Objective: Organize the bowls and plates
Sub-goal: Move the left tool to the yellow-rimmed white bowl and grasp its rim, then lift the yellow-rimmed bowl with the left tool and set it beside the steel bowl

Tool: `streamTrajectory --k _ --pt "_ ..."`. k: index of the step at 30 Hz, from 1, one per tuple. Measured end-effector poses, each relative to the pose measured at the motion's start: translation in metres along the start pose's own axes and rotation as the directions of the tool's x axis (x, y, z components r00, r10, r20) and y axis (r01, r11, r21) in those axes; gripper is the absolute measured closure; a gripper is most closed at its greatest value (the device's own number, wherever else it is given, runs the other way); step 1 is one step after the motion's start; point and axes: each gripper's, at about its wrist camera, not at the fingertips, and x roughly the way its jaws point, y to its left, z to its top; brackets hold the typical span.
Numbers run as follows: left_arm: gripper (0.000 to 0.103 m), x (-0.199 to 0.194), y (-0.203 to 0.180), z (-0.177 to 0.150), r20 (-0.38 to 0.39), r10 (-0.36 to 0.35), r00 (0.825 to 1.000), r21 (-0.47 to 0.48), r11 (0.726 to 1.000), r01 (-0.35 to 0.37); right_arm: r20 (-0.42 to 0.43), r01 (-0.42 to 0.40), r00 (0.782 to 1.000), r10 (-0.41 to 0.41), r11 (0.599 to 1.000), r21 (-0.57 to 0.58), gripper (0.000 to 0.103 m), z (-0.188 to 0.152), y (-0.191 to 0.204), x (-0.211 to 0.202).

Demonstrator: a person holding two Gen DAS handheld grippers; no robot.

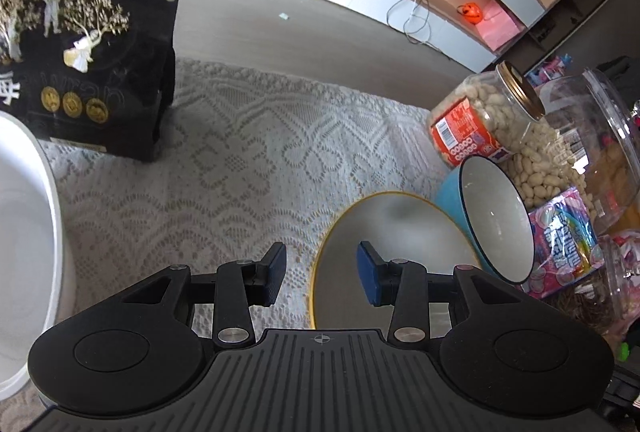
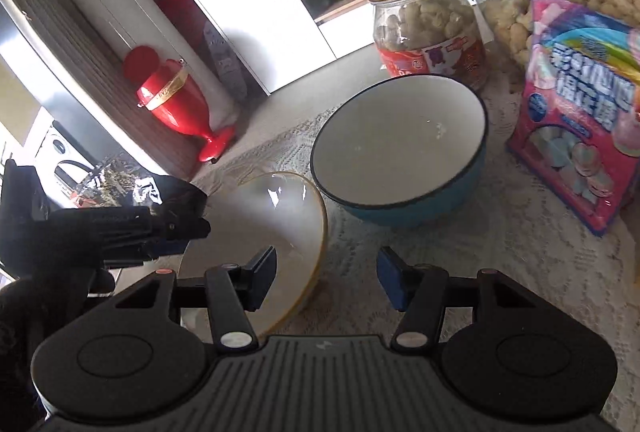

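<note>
A pale plate with a yellow rim (image 1: 392,244) (image 2: 260,224) lies on the lace tablecloth, close against a blue bowl with a white inside (image 1: 496,220) (image 2: 400,143). My left gripper (image 1: 322,272) is open and straddles the plate's left rim, one finger over the plate and the other over the cloth. In the right wrist view the left gripper (image 2: 188,236) reaches in from the left, held by a black-gloved hand. My right gripper (image 2: 326,276) is open; the plate's near right rim lies between its fingers, with no pad pressing on it.
A peanut jar with a gold lid (image 1: 472,119) (image 2: 424,27), a large clear jar (image 1: 592,135) and a pink sweets bag (image 2: 580,103) crowd behind and right of the bowl. A black printed bag (image 1: 80,51) and a big white tub (image 1: 24,232) stand left.
</note>
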Motion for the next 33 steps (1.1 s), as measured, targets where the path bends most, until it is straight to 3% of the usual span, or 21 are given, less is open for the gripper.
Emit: streamTrajectory --k 3,7,10,12,16,20,25,29,33 --pt "0.060 0.011 -0.004 -0.003 -0.021 -0.003 1.000 0.028 1.000 0.004 -0.045 -0.001 0.999 0.003 0.999 0.044 0.049 0.001 0.006 0.027" --pt "0.059 0.021 -0.018 -0.008 -0.063 -0.010 0.998 0.100 0.995 0.016 -0.088 0.011 0.996 -0.006 0.999 0.048 0.060 -0.009 0.009 0.045" --pt "0.064 0.024 -0.028 -0.012 -0.063 0.066 0.996 0.145 0.988 -0.057 -0.142 -0.016 0.990 0.025 0.998 0.064 0.075 -0.016 0.008 0.052" --pt "0.065 0.021 -0.030 -0.015 -0.067 0.075 0.995 0.128 0.990 -0.065 -0.141 0.008 0.990 -0.003 0.999 0.031 0.075 -0.018 0.012 0.048" --pt "0.065 0.011 -0.040 -0.031 -0.104 0.042 0.994 0.109 0.994 -0.030 -0.159 0.020 0.987 -0.021 1.000 -0.011 0.075 -0.027 0.007 0.026" --pt "0.065 -0.004 -0.069 -0.064 -0.107 0.056 0.993 0.201 0.979 -0.033 -0.176 0.023 0.984 -0.029 0.999 -0.034 0.075 -0.045 -0.006 -0.005" --pt "0.065 -0.026 -0.101 -0.115 -0.074 0.051 0.996 0.291 0.956 -0.027 -0.168 0.034 0.985 -0.040 0.999 -0.041 0.075 -0.071 -0.025 -0.044" --pt "0.065 -0.042 -0.117 -0.160 0.006 0.060 0.998 0.345 0.937 -0.058 -0.131 0.035 0.990 -0.046 0.996 -0.081 0.075 -0.092 -0.031 -0.071" --pt "0.065 -0.046 -0.115 -0.188 -0.022 0.032 0.999 0.286 0.958 -0.025 -0.071 0.070 0.994 -0.081 0.987 -0.144 0.075 -0.109 -0.031 -0.092"
